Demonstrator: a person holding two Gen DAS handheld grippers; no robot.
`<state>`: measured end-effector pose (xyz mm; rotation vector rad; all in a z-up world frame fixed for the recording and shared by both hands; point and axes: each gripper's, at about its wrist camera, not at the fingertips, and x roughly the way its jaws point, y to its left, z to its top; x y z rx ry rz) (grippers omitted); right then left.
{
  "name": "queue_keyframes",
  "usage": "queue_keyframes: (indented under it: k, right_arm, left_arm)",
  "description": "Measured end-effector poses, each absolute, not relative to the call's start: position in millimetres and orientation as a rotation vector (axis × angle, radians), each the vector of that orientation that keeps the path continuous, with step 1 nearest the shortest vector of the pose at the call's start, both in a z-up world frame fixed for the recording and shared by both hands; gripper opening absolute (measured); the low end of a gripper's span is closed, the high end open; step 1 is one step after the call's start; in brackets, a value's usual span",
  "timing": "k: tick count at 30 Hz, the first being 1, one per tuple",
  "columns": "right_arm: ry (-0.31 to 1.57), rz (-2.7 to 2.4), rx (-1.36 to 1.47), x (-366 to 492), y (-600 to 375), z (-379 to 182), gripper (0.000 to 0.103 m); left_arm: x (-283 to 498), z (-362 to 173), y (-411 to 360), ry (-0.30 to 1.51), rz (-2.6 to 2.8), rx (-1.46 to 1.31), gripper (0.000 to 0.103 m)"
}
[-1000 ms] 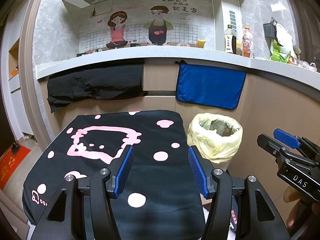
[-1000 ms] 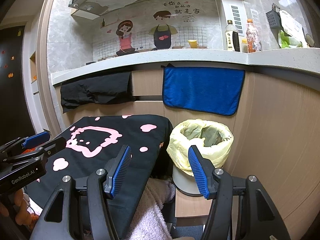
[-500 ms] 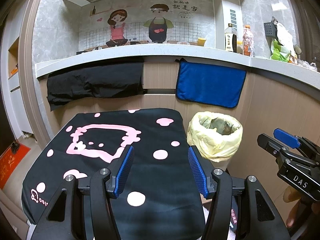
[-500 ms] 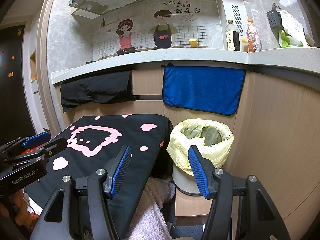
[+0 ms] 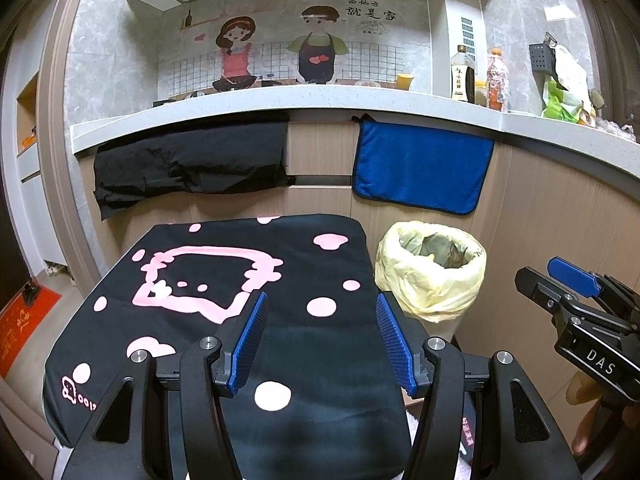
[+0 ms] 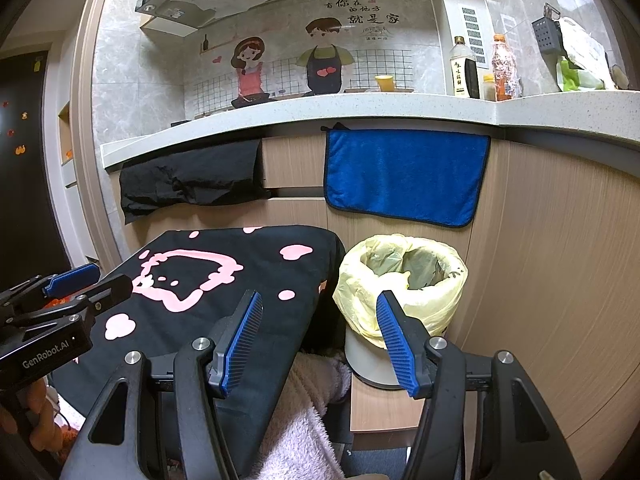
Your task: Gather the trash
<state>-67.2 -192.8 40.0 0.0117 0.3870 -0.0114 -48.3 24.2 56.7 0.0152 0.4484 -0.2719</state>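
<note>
A small bin lined with a yellow plastic bag (image 5: 432, 270) stands to the right of a table covered by a black cloth with pink shapes (image 5: 224, 280). The bin also shows in the right wrist view (image 6: 402, 280), with crumpled stuff inside. My left gripper (image 5: 320, 340) is open and empty above the cloth's near part. My right gripper (image 6: 318, 336) is open and empty, between the cloth's edge and the bin. Each gripper shows at the side of the other's view, the right one (image 5: 568, 284) and the left one (image 6: 80, 284). No loose trash shows on the cloth.
A kitchen counter (image 5: 280, 98) runs behind, with a black cloth (image 5: 188, 164) and a blue towel (image 5: 420, 170) hanging from it. Bottles (image 5: 464, 76) and bags stand on the counter at the right. A pink fluffy fabric (image 6: 304, 408) lies below the table edge.
Both views have lifted or pulled back very slightly; the table and bin sit a little lower in the frame. Both grippers stay open and empty.
</note>
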Motion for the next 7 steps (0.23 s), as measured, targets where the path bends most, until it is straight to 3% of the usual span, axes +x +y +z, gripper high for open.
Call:
queue_keyframes:
  k: [7]
  right_arm:
    - [0.392, -0.015, 0.016, -66.9, -192.1, 38.4, 0.057]
  left_arm:
    - [-47.1, 56.1, 24.8, 0.445, -0.273, 0.018, 0.058]
